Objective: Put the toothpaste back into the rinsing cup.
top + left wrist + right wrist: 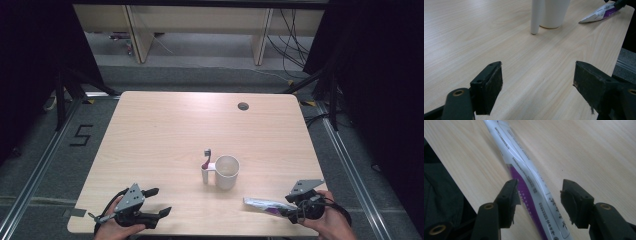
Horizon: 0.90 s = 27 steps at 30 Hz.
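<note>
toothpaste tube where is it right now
The toothpaste tube lies flat near the table's front edge, right of the white cup, between the right gripper's open jaws.

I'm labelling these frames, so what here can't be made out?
- Print on the tube: blurred in the right gripper view.
- Tube's cap end: cut off by the bottom edge there, behind the right tool in the high view.
- Cup contents: too small in the high view; top edge crops it in the left gripper view.

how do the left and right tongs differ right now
The left tongs gape wide over bare table with nothing between the jaws; the right tongs are narrower, straddling a white and purple tube, not yet clamped. Left sits at the near left corner, right at the near right. Both are open.
</note>
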Each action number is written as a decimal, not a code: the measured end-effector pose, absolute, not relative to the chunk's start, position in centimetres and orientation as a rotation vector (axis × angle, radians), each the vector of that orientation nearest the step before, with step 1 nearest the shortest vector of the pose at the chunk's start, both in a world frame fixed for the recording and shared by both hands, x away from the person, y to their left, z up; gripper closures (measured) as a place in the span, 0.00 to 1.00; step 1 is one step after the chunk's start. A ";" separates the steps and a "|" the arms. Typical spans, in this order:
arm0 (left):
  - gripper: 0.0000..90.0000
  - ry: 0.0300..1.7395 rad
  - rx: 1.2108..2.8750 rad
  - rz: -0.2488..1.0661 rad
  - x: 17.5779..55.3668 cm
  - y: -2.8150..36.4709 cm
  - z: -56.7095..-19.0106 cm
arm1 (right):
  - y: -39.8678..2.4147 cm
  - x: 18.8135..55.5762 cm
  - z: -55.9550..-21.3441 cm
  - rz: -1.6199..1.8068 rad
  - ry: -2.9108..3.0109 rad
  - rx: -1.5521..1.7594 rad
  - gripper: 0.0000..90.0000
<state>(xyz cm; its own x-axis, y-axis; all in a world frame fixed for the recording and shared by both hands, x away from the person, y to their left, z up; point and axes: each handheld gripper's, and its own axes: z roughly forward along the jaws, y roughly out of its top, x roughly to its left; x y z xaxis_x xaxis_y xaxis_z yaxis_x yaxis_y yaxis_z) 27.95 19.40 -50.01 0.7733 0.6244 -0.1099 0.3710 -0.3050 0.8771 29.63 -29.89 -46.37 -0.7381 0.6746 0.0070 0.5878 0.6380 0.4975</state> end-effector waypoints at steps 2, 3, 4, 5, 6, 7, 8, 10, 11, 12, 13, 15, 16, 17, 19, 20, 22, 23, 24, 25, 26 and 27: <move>0.25 0.754 1.929 0.306 28.0 19.4 -50.0 | -29.8 29.8 -46.6 0.674 2.700 1.014 0.52; 0.25 0.758 1.927 0.305 28.0 19.4 -50.0 | -29.7 29.9 -46.7 0.671 2.710 1.007 0.52; 0.25 0.757 1.929 0.304 28.0 19.4 -50.0 | -29.5 29.8 -46.8 0.667 2.718 1.013 0.52; 0.26 0.752 1.931 0.303 28.0 19.4 -50.0 | -29.5 30.0 -46.9 0.657 2.728 0.991 0.53; 0.26 0.752 1.934 0.306 27.9 19.4 -50.0 | -29.5 30.1 -47.0 0.649 2.728 0.977 0.53; 0.26 0.751 1.934 0.304 28.0 19.4 -50.0 | -29.2 29.9 -47.0 0.628 2.740 0.997 0.54; 0.26 0.752 1.937 0.308 28.0 19.4 -50.0 | -29.2 30.2 -47.1 0.621 2.739 0.952 0.54; 0.26 0.752 1.933 0.305 28.0 19.4 -50.0 | -28.8 30.1 -47.2 0.598 2.760 0.965 0.55; 0.26 0.751 1.933 0.303 28.0 19.4 -50.1 | -28.7 30.2 -47.3 0.577 2.762 0.940 0.56; 0.26 0.751 1.933 0.303 28.0 19.4 -50.1 | -28.6 30.4 -47.4 0.565 2.768 0.916 0.56; 0.26 0.755 1.941 0.310 28.0 19.4 -50.0 | -28.5 30.6 -47.5 0.561 2.775 0.878 0.57; 0.26 0.757 1.933 0.308 27.9 19.3 -50.1 | -28.4 30.9 -47.6 0.551 2.803 0.875 0.57; 0.26 0.755 1.930 0.308 27.9 19.3 -50.1 | -28.2 30.8 -47.7 0.539 2.803 0.912 0.58; 0.26 0.755 1.934 0.307 28.0 19.3 -50.1 | -28.2 31.1 -47.7 0.535 2.815 0.862 0.59; 0.26 0.754 1.928 0.306 28.0 19.3 -50.1 | -28.0 31.2 -47.6 0.516 2.820 0.865 0.61; 0.26 0.750 1.934 0.305 28.0 19.3 -50.1 | -28.0 31.2 -47.6 0.511 2.829 0.870 0.62; 0.26 0.750 1.933 0.306 28.0 19.3 -50.1 | -27.9 31.3 -47.7 0.506 2.850 0.876 0.66; 0.26 0.750 1.931 0.305 28.0 19.3 -50.1 | -27.9 31.4 -47.7 0.495 2.851 0.870 0.66; 0.26 0.749 1.934 0.306 28.0 19.3 -50.1 | -27.9 31.3 -47.8 0.474 2.843 0.919 0.67; 0.26 0.748 1.938 0.309 28.0 19.3 -50.2 | -27.9 31.4 -47.9 0.494 2.845 0.905 0.67; 0.26 0.749 1.935 0.305 28.0 19.2 -50.2 | -27.9 31.4 -47.7 0.481 2.852 0.919 0.67; 0.26 0.751 1.943 0.309 28.0 19.3 -50.1 | -27.8 31.5 -47.8 0.475 2.850 0.919 0.67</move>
